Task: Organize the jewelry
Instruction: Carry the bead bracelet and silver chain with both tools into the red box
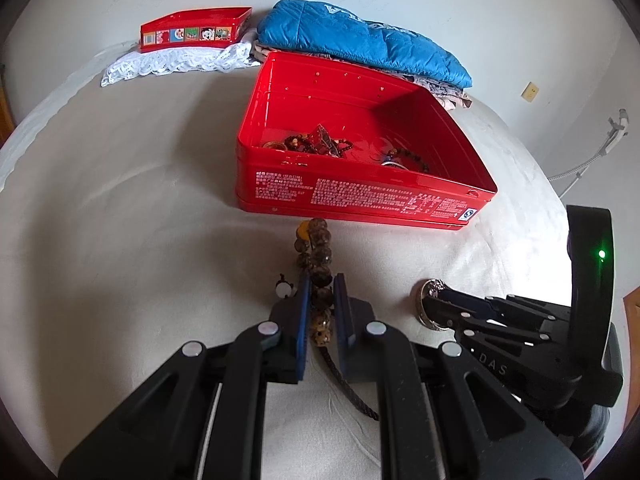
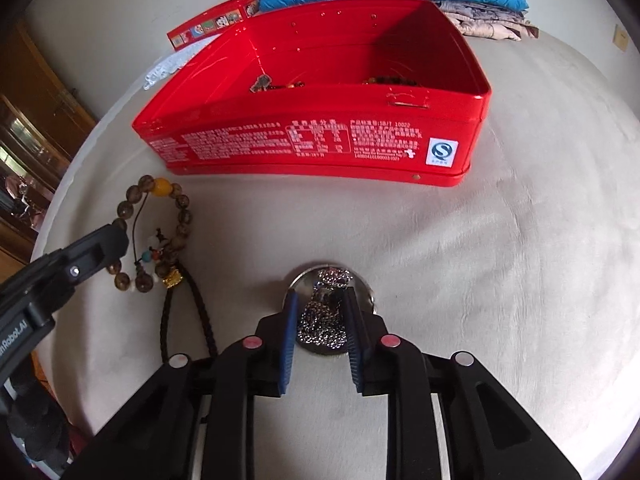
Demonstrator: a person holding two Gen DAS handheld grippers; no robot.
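On the cream cloth stands an open red tin (image 1: 360, 196) with several bead pieces (image 1: 316, 144) inside. In front of it lies a brown bead bracelet (image 1: 316, 236) with an amber bead. My left gripper (image 1: 323, 280) is shut on its near beads. The right wrist view shows the bracelet (image 2: 182, 216) at the left, with one left finger (image 2: 96, 248) on it. My right gripper (image 2: 321, 296) points down onto a silver bangle (image 2: 304, 280) holding a glittering chain (image 2: 320, 324). Its blue pads press the chain's sides. In the left wrist view the right gripper (image 1: 440, 298) meets the bangle (image 1: 424, 308).
The tin's lid (image 1: 192, 34) rests on a white lace cloth (image 1: 172, 64) at the back left. A folded blue quilted garment (image 1: 360, 44) lies behind the tin on patterned fabric. A dark braided cord (image 2: 200, 312) trails from the bracelet toward me. Wooden furniture (image 2: 36, 92) stands at the left.
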